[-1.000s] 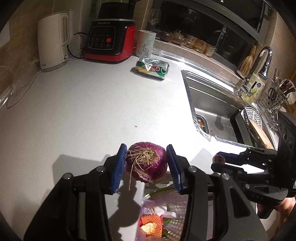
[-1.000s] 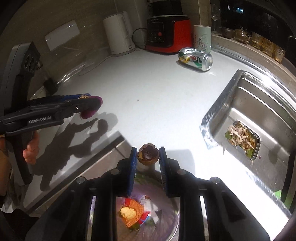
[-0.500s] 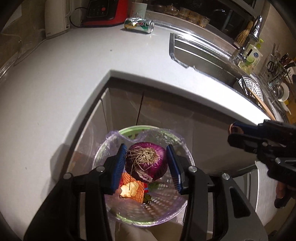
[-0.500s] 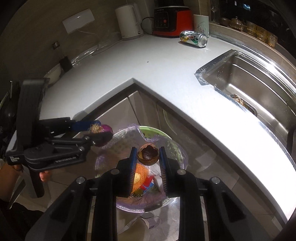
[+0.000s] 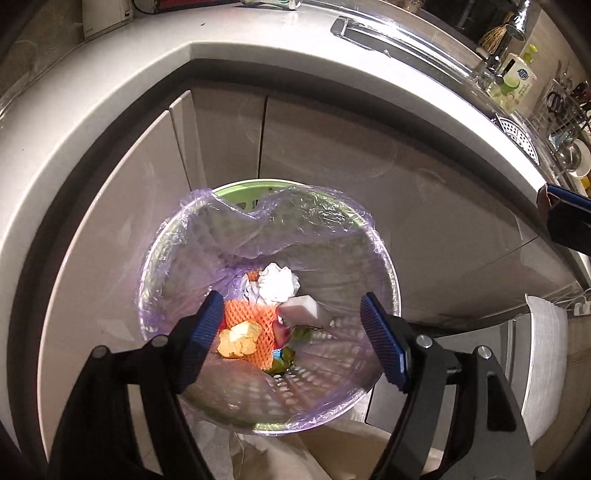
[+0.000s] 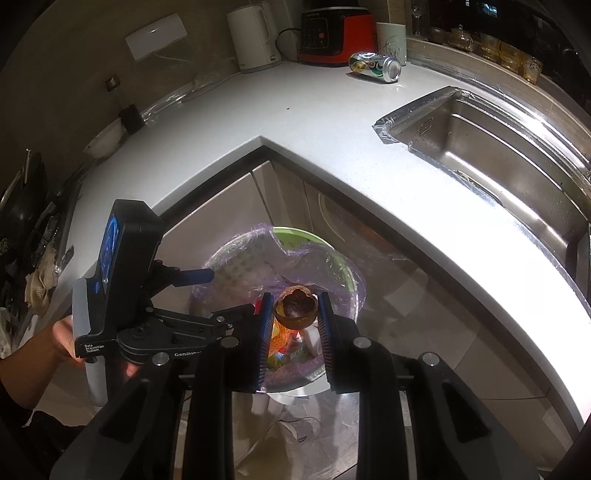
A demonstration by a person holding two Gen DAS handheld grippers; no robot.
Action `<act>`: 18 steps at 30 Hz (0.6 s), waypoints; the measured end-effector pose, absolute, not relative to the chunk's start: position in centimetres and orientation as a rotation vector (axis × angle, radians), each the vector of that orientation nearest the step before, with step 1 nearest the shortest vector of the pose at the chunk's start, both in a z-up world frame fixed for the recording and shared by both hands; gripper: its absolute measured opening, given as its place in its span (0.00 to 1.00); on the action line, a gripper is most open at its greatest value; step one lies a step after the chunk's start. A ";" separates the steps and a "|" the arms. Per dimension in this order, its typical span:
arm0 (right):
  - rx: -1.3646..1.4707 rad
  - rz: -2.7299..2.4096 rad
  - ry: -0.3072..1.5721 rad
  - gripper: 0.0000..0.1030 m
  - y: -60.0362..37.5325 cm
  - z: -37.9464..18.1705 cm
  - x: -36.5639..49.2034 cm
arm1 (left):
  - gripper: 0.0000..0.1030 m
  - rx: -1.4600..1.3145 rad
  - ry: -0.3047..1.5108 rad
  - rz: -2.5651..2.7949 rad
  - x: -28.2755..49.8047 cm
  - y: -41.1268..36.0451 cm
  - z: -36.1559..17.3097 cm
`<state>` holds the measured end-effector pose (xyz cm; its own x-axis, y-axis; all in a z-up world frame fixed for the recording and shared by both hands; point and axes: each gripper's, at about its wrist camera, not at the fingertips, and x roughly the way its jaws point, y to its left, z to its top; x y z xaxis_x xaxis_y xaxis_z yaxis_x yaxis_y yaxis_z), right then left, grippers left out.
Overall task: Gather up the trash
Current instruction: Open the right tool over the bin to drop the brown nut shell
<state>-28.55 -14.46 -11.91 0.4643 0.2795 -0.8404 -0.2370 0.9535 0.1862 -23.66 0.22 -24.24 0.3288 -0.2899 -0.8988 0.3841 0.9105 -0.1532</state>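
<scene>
A green bin (image 5: 255,186) lined with a purple bag stands on the floor against the corner cabinet. Orange foam net (image 5: 251,314), crumpled white paper (image 5: 279,282) and other scraps lie in it. My left gripper (image 5: 290,299) hangs over the bin, its jaws opening with nothing between the blue pads. The right wrist view shows my right gripper (image 6: 294,297) shut on a brown round husk (image 6: 295,310) above the bin (image 6: 295,234), with the left gripper (image 6: 229,291) to its left. A crushed drink can (image 6: 375,66) lies on the counter.
The white L-shaped counter (image 6: 314,122) juts out above the bin. On it stand a kettle (image 6: 255,37), a red blender (image 6: 334,33) and a mug (image 6: 390,40). The steel sink (image 6: 491,147) is to the right. A person's hand (image 6: 62,332) holds the left gripper.
The left gripper carried a red onion from over the counter down above the bin, then opened; the onion has left its jaws. The right gripper drew back over the bin, still holding the husk.
</scene>
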 end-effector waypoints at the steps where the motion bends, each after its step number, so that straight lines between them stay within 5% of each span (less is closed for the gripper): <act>1: 0.044 0.321 1.042 0.24 -14.5 -12.0 -28.5 | 0.72 0.101 1.151 -0.440 -23.7 0.1 -24.0; 18: 0.029 0.472 1.149 0.24 -10.4 -19.1 -23.8 | 0.85 0.087 1.103 -0.288 -25.8 5.2 -20.4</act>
<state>-23.76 -10.43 -19.09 0.3227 0.3739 -0.8695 -0.3449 0.9019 0.2599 -25.77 5.22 -20.36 0.4182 -0.1865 -0.8890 0.2724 0.9594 -0.0731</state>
